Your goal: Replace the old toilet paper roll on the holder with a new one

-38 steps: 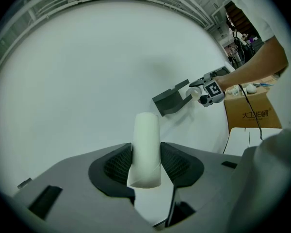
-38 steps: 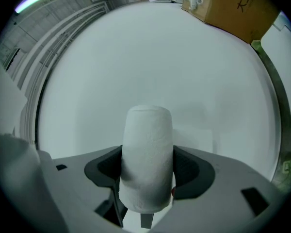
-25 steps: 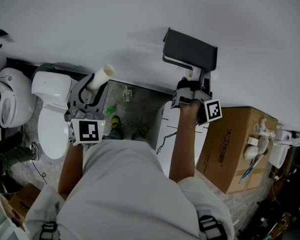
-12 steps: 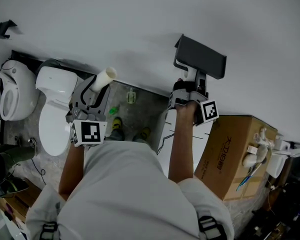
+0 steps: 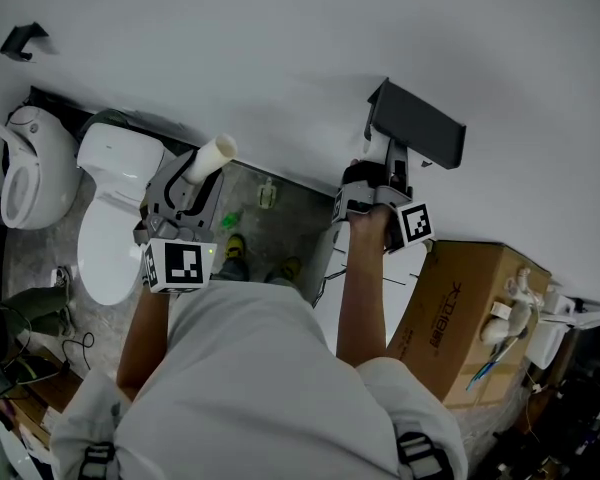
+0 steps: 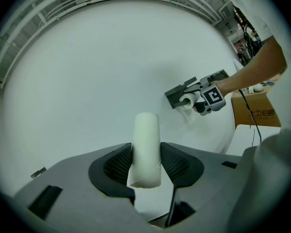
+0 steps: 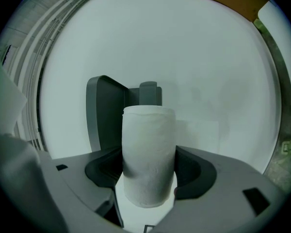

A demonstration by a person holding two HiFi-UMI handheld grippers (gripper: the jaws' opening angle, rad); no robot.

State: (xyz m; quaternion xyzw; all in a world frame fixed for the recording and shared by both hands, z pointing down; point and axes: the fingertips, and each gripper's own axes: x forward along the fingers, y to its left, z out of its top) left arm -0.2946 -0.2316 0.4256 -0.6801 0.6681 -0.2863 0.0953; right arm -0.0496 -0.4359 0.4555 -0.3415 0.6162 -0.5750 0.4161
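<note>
My right gripper (image 5: 376,171) is shut on a new white toilet paper roll (image 7: 149,154), held upright between the jaws. It hovers close under the left end of the dark holder (image 5: 418,128) on the white wall; in the right gripper view the holder (image 7: 106,111) stands just behind the roll. My left gripper (image 5: 194,173) is shut on the old bare cardboard tube (image 5: 211,154), well left of the holder. In the left gripper view the tube (image 6: 145,147) sticks up between the jaws, and the right gripper (image 6: 203,97) with its roll (image 6: 187,101) shows by the holder (image 6: 176,92).
A white toilet (image 5: 115,218) and a second white bowl (image 5: 25,178) stand at the left on the floor. A cardboard box (image 5: 470,308) sits at the right under the holder, a white panel (image 5: 328,268) beside it. A small dark bracket (image 5: 22,40) is on the wall.
The right gripper with the roll has shifted from under the holder's middle toward its left end. The left gripper with the tube has drifted a little.
</note>
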